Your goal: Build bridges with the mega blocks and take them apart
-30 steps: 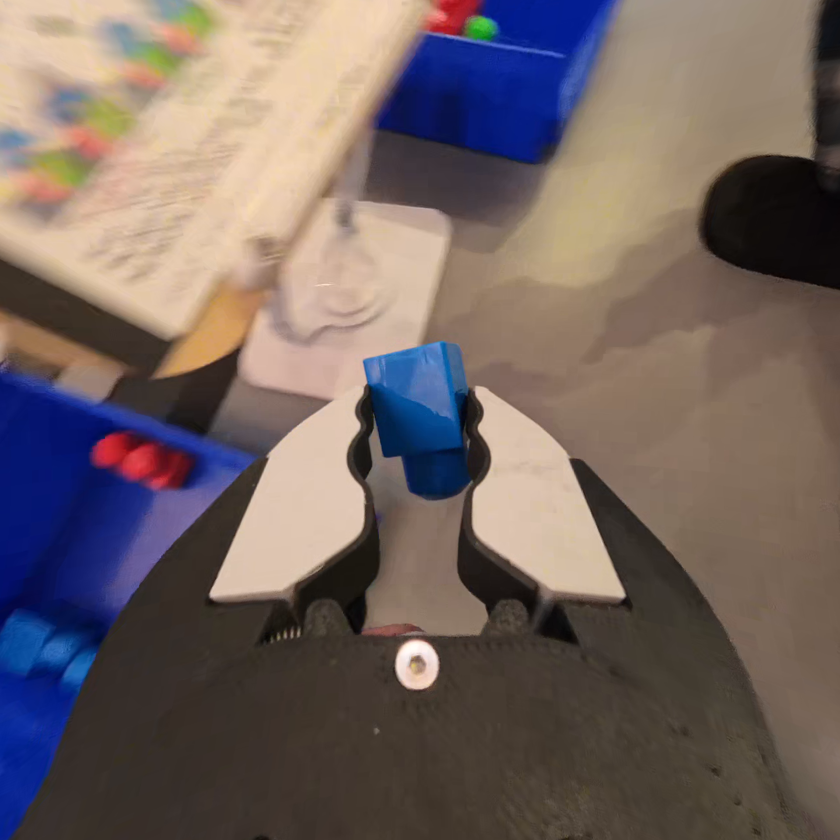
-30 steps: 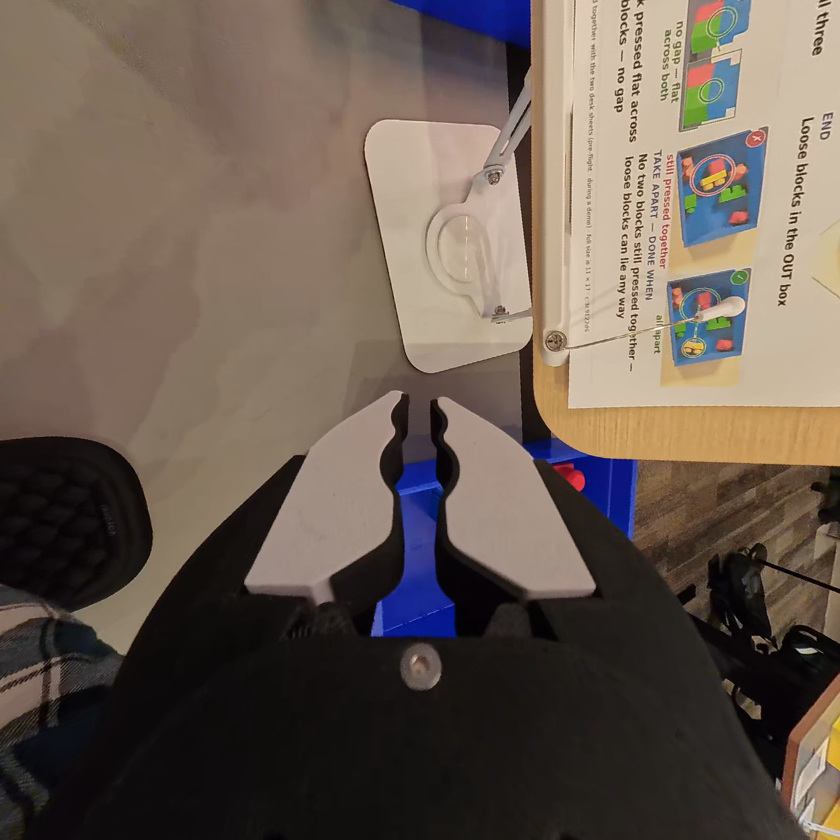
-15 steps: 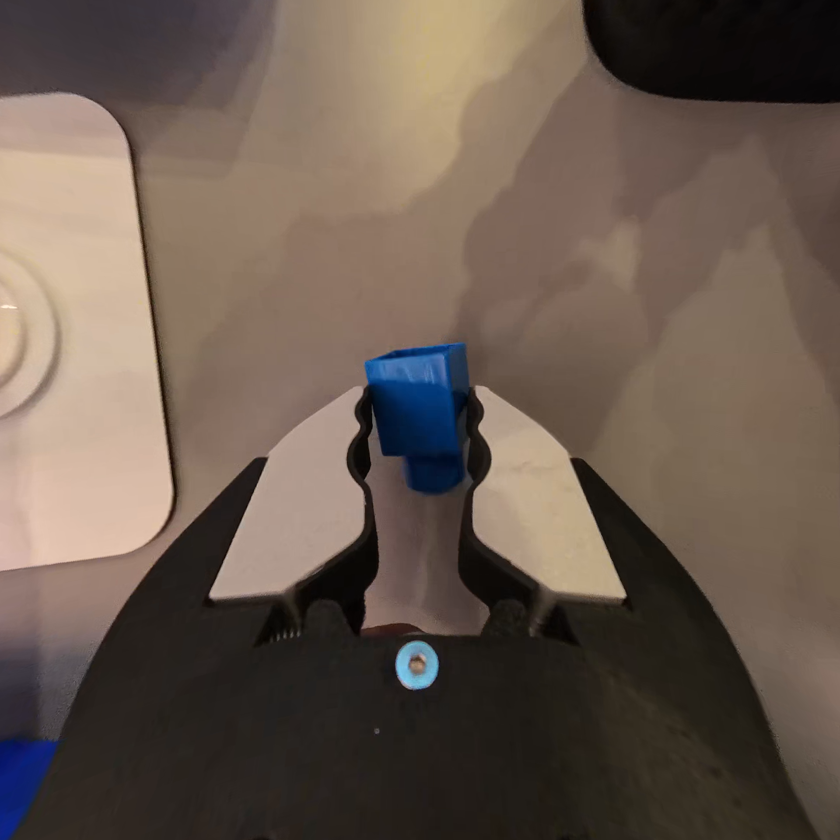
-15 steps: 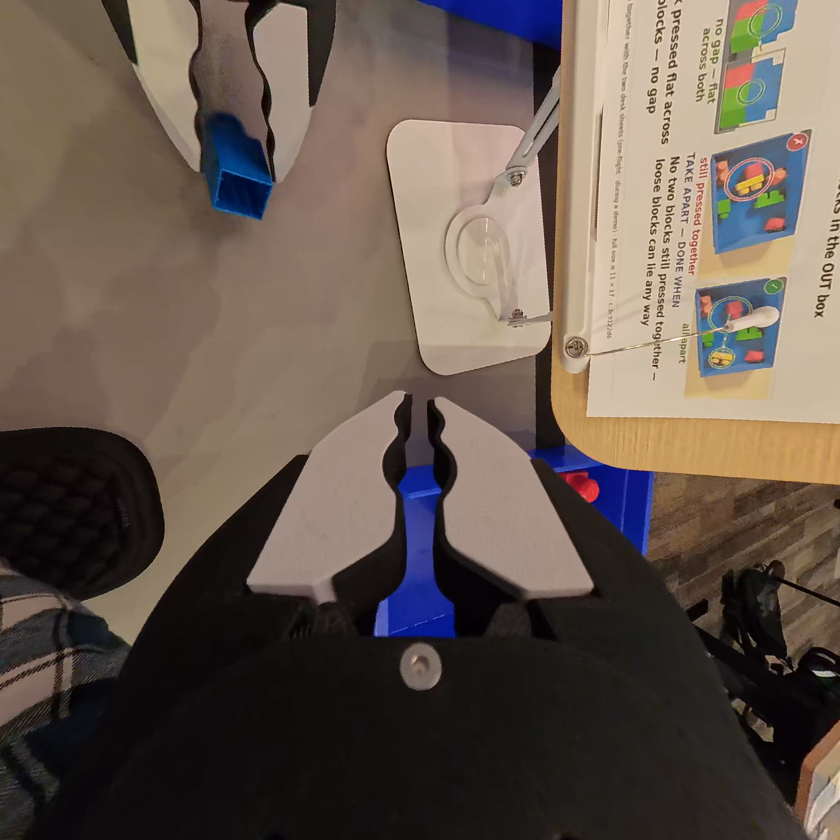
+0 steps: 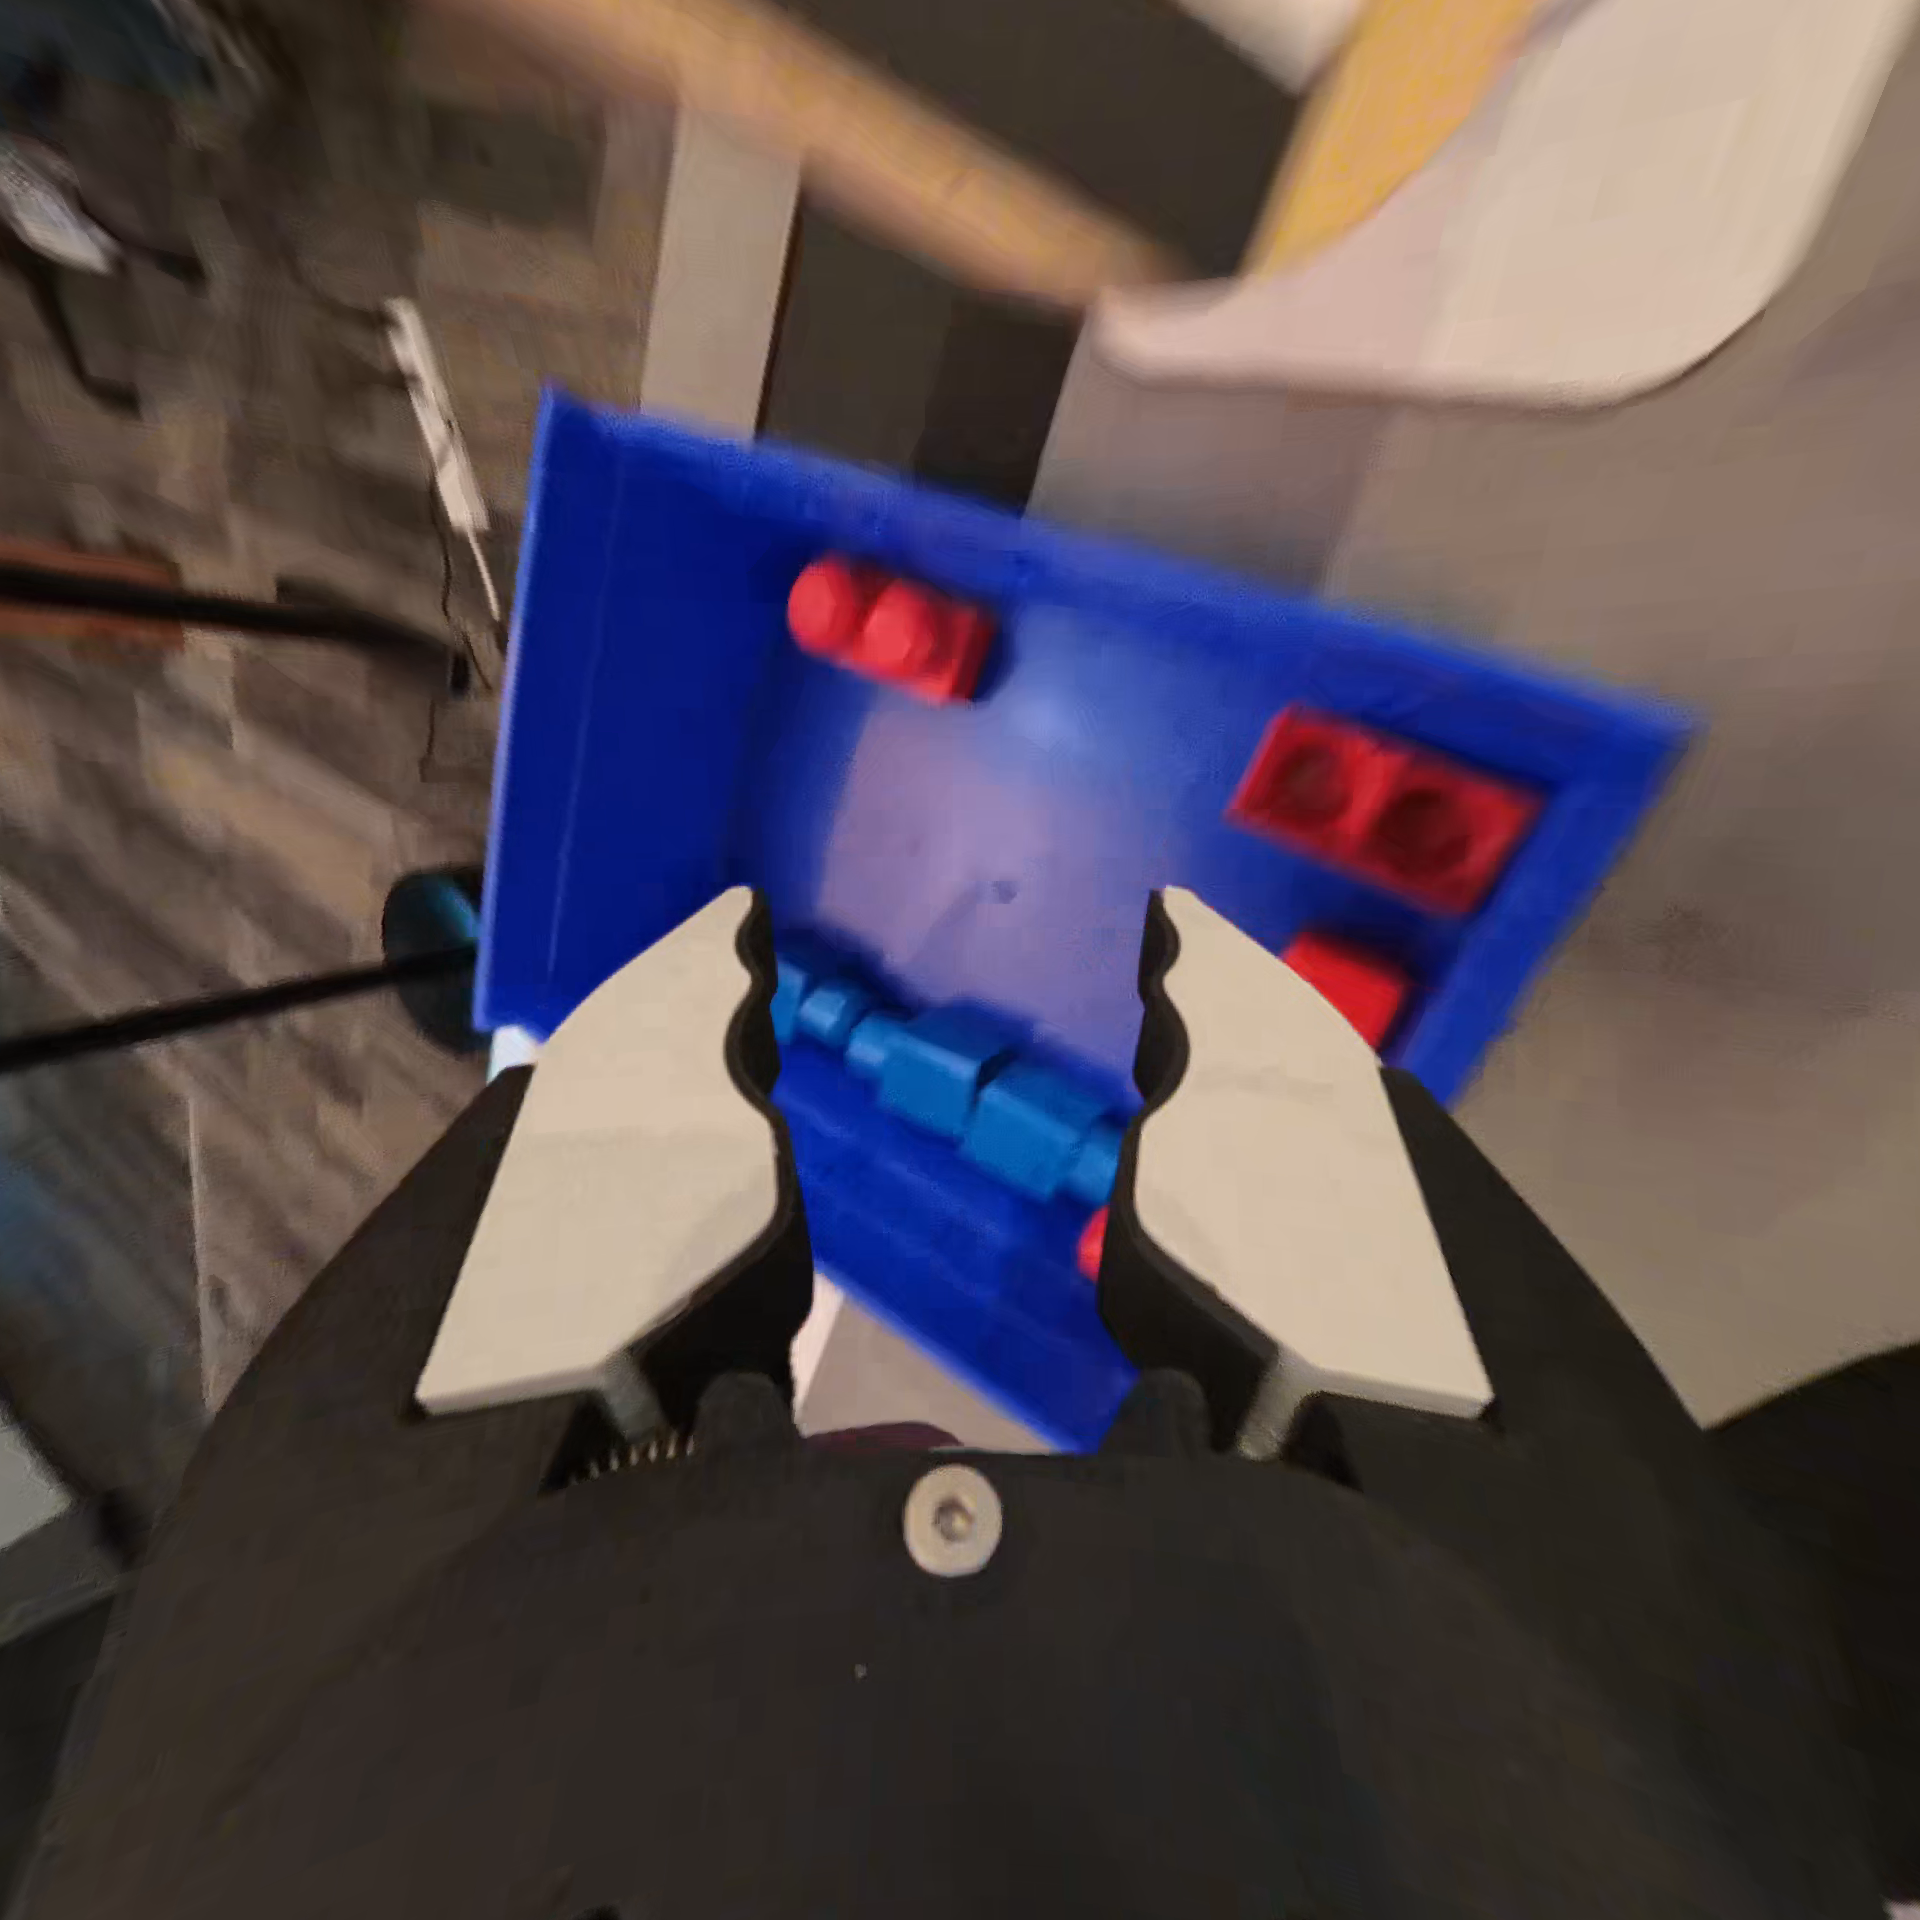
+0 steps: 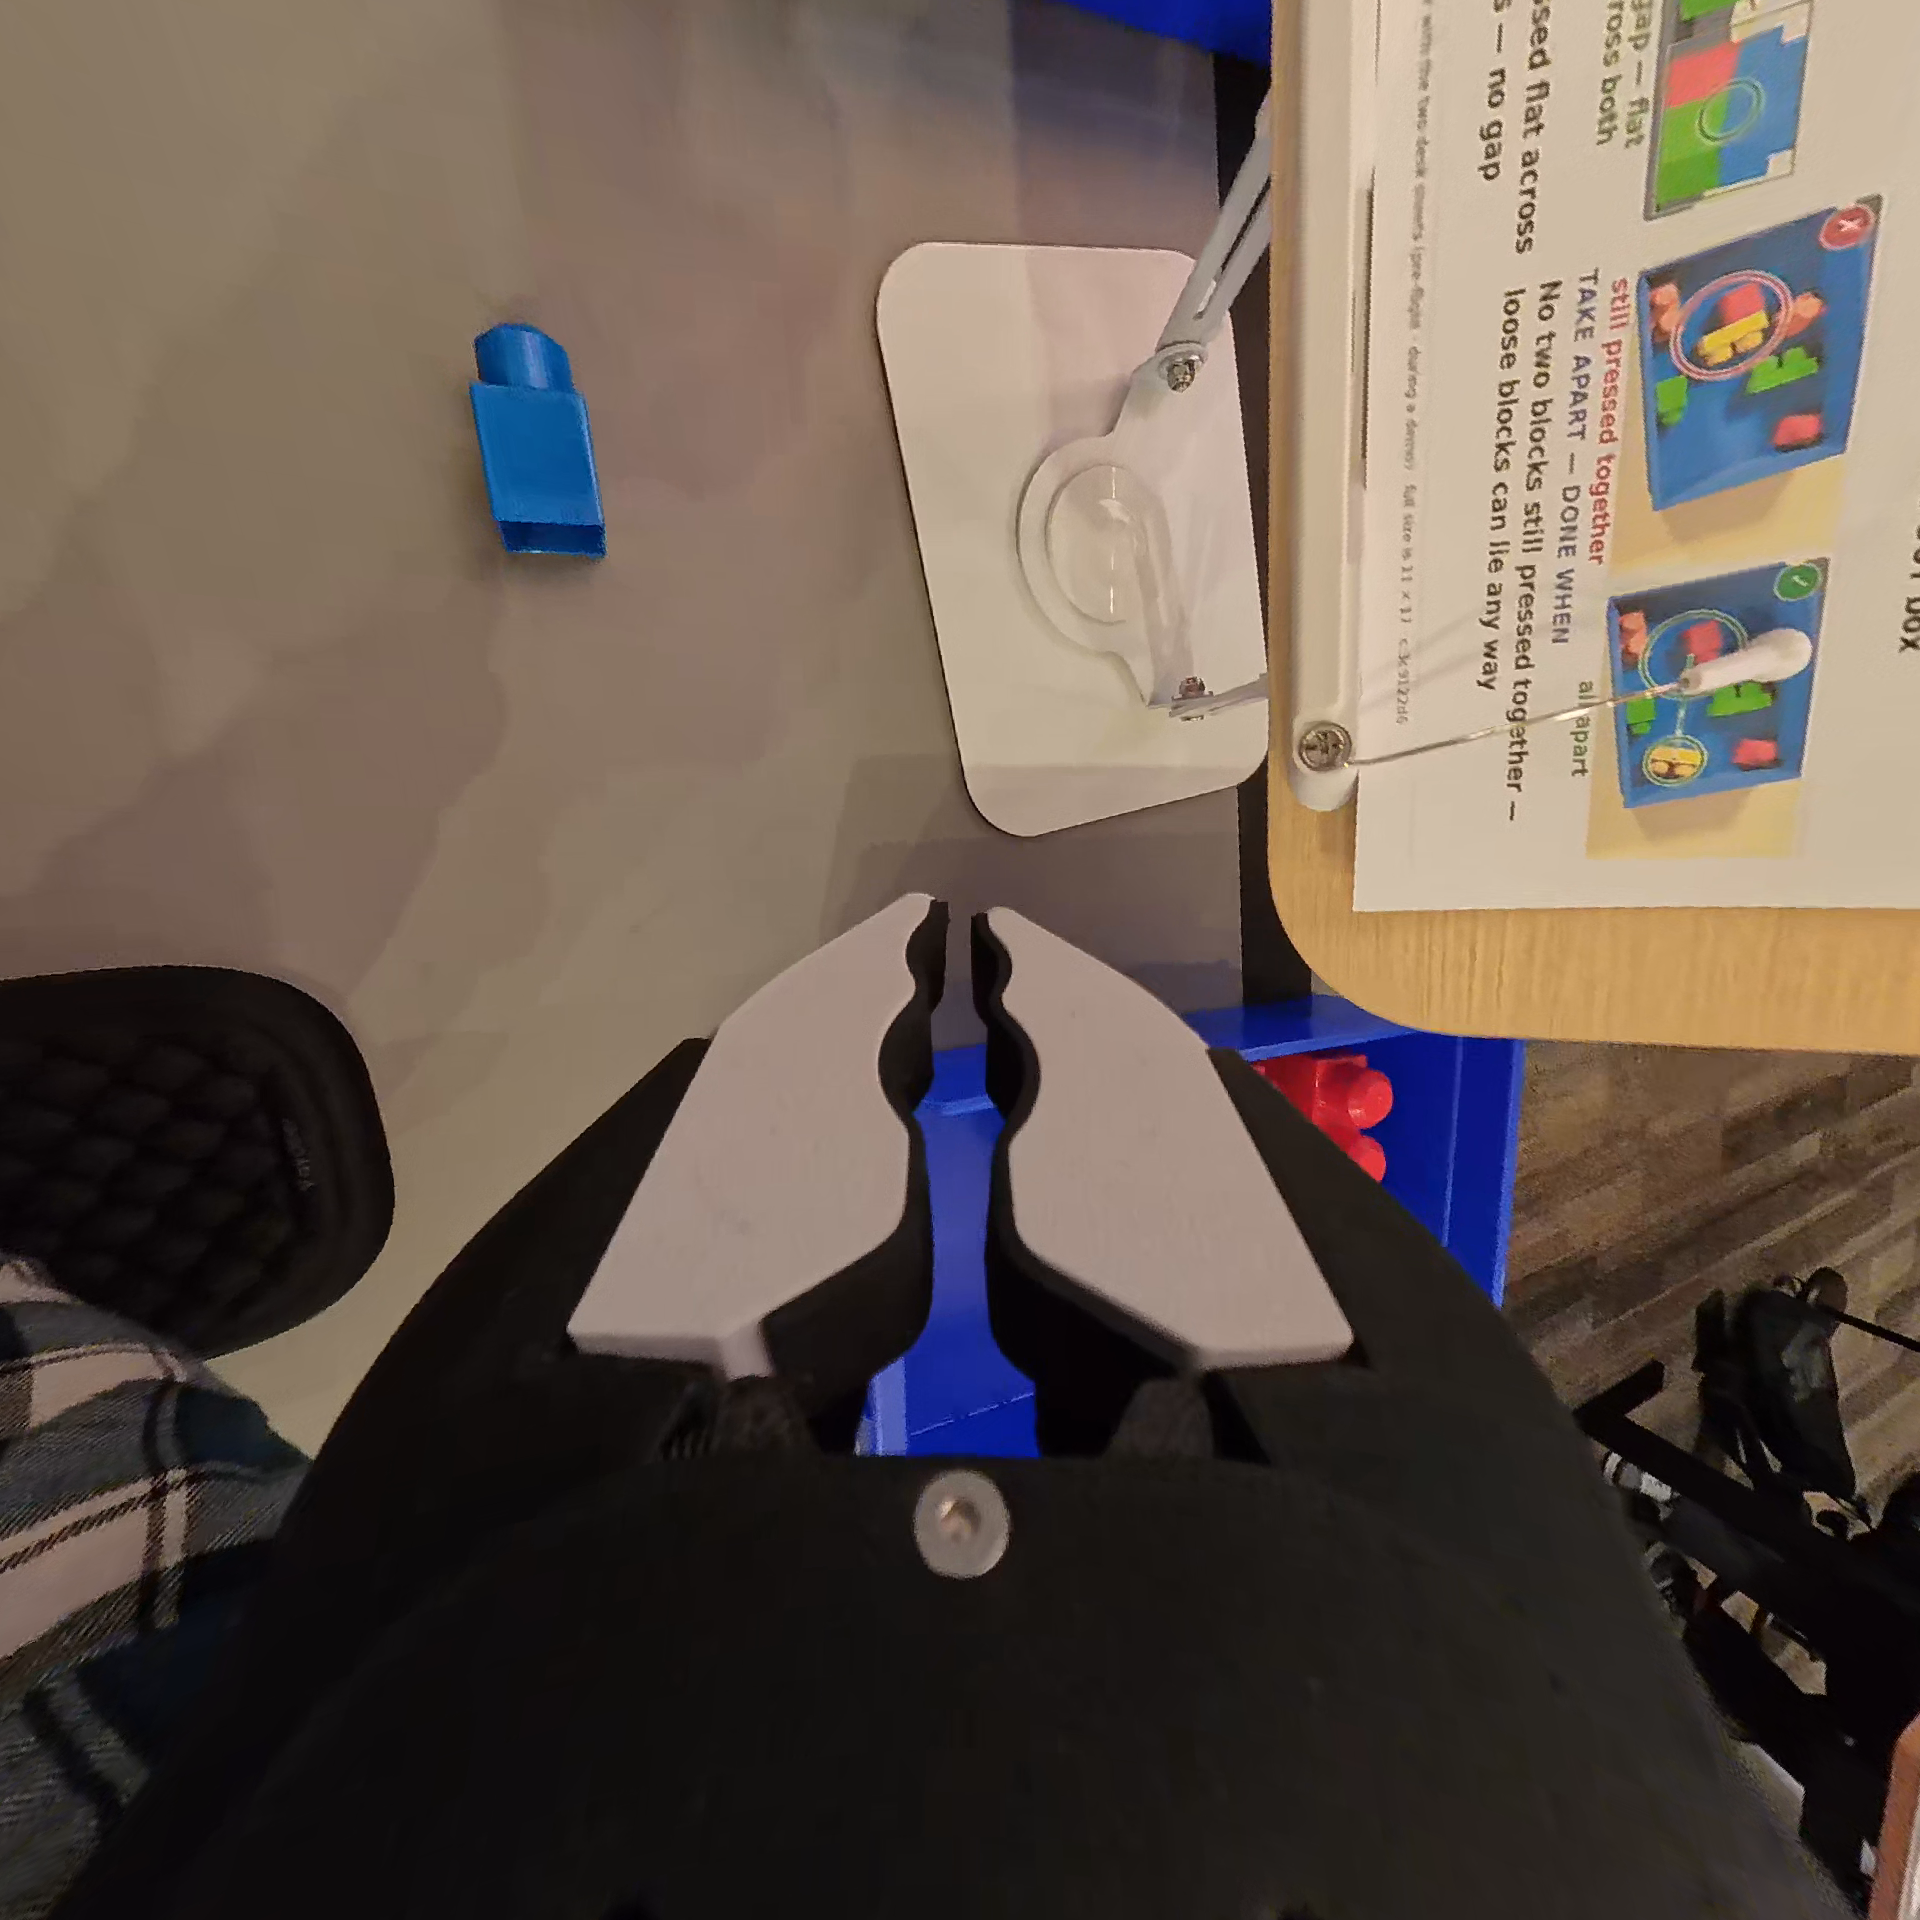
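My left gripper (image 5: 951, 914) is open and empty, above a blue bin (image 5: 623, 675). The view is blurred. In the bin lie a red block with studs (image 5: 888, 639), a red block with its hollow side up (image 5: 1382, 810), a small red block (image 5: 1345, 982) and a row of blue blocks (image 5: 935, 1070) seen between my fingers. In the right wrist view a single blue block (image 6: 535, 447) lies on its side on the grey table (image 6: 312, 727), well away from both grippers. My right gripper (image 6: 958, 914) is shut with nothing between the pads, over the bin's edge (image 6: 1475, 1143), where a red block (image 6: 1335, 1107) shows.
A white stand base (image 6: 997, 520) sits on the table and holds up a wooden board with an instruction sheet (image 6: 1558, 977) at the right. A black shoe (image 6: 156, 1143) and plaid cloth (image 6: 83, 1455) are at the left. Floor and cables lie past the table's edge (image 6: 1714, 1351).
My left gripper opened and let go of the blue block, which now lies on the table, then swung over to the bin. My right gripper closed a little further on air.
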{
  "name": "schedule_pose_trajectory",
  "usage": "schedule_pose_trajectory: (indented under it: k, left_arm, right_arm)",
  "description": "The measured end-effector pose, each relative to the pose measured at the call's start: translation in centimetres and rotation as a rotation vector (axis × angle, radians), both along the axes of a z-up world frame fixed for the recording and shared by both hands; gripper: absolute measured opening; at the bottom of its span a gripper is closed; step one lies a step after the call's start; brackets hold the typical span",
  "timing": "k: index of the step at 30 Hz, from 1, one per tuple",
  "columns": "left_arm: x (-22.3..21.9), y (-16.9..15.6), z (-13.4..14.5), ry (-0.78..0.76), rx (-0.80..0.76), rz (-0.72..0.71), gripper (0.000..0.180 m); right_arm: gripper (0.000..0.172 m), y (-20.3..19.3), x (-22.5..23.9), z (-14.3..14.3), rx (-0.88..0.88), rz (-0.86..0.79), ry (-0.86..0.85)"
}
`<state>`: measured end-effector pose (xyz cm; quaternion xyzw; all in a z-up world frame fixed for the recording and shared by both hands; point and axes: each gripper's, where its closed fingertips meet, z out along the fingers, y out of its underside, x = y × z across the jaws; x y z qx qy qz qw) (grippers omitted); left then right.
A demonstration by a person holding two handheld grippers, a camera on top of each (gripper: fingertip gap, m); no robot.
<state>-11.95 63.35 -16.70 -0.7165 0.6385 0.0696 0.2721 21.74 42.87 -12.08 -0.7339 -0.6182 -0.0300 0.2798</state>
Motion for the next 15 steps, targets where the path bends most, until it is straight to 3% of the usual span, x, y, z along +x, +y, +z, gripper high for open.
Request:
schedule_pose_trajectory:
  k: [5,9,15]
  left_arm:
    - [-6.2,7.7,-5.5,0.324,-0.059,0.047,0.069]
    - [-7.7,9.6,-9.4,0.437,-0.177,0.027,0.072]
    - [-9.0,12.3,-12.1,0.547,-0.223,0.076,0.078]
  right_arm:
    - [0.004,-0.1,-0.9,-0.7,-0.025,0.029,-0.015]
    - [0.004,0.2,-1.0,-1.4,-0.050,0.027,-0.026]
    - [0.003,0.7,-0.4,-2.0,-0.075,0.005,-0.030]
